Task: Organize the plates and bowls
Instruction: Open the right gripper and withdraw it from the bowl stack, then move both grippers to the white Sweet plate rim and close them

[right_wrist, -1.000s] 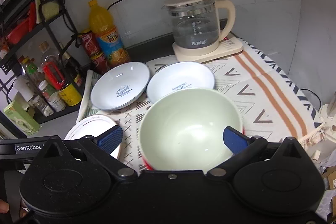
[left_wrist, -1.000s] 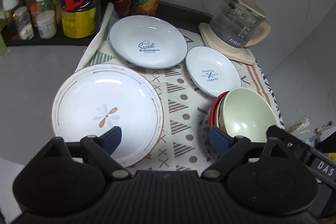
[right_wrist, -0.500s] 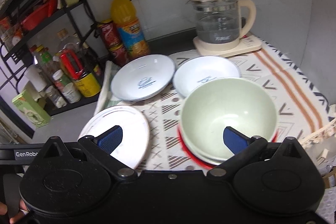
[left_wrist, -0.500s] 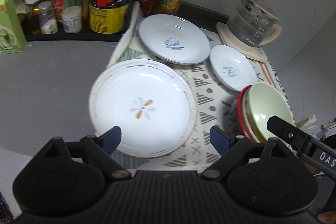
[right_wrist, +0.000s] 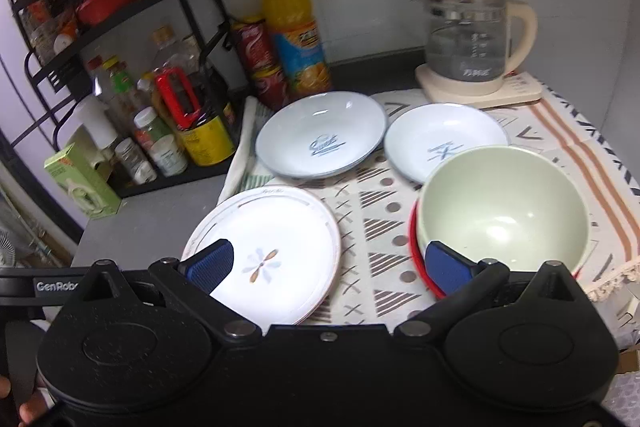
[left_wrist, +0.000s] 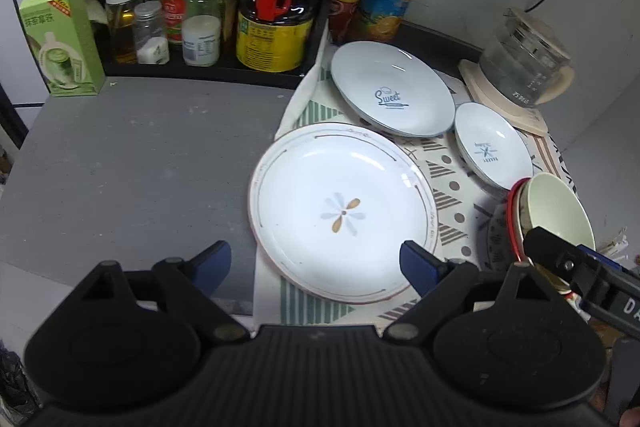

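While three plates sit on the patterned cloth (left_wrist: pixel 448 199) — flower plate (left_wrist: pixel 344 215) between the left gripper (left_wrist: pixel 316 263) jaws, "Sweet" plate (left_wrist: pixel 392 95) and small plate (left_wrist: pixel 494 147) beyond — green bowl (right_wrist: pixel 504 211) nests in a red-rimmed bowl (right_wrist: pixel 416 251) at the right gripper (right_wrist: pixel 328 265) right fingertip. Both jaws apart, empty. One kettle (right_wrist: pixel 472 39) behind.

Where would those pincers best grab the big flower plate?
Probably the near rim of the flower plate, coming in low from the front. It lies flat, and that edge overhangs the cloth toward the open left gripper, leaving room for a finger underneath.
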The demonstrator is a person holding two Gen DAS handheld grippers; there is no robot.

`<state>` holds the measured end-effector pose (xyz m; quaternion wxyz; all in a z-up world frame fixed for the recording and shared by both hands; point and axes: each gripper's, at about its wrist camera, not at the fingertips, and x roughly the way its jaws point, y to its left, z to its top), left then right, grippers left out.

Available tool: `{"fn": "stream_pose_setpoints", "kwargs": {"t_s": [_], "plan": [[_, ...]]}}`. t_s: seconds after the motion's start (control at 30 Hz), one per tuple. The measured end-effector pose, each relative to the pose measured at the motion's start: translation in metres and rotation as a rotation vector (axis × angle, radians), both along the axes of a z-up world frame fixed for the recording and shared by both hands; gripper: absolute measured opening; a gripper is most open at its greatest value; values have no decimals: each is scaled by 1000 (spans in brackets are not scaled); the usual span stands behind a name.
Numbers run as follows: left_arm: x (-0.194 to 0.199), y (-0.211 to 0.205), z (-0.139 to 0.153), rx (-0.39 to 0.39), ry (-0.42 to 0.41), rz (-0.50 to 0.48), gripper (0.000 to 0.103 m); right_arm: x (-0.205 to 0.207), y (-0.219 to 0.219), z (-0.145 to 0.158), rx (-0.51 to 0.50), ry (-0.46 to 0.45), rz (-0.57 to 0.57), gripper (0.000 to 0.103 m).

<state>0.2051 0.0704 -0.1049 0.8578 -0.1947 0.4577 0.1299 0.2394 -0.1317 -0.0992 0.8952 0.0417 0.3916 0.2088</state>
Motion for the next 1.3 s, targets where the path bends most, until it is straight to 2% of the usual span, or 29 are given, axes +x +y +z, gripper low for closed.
{"fn": "stream_pose_setpoints", "kwargs": {"t_s": [0.23, 0.47, 0.6, 0.87, 1.1, 1.3], "plan": [[3, 9, 2, -22, -21, 36, 92, 10, 8, 0, -16, 7, 24, 103], [25, 15, -3, -43, -23, 69, 92, 35, 14, -4, -9, 29, 56, 103], [42, 19, -2, -75, -29, 83, 92, 57, 17, -2, 7, 56, 68, 103], [81, 17, -3, -50, -44, 79, 92, 103, 17, 1, 5, 57, 81, 103], [118, 18, -12, -67, -47, 103, 92, 146, 17, 1, 31, 87, 85, 101], [146, 20, -22, -85, -51, 156, 92, 182, 17, -2, 48, 105, 82, 98]]}}
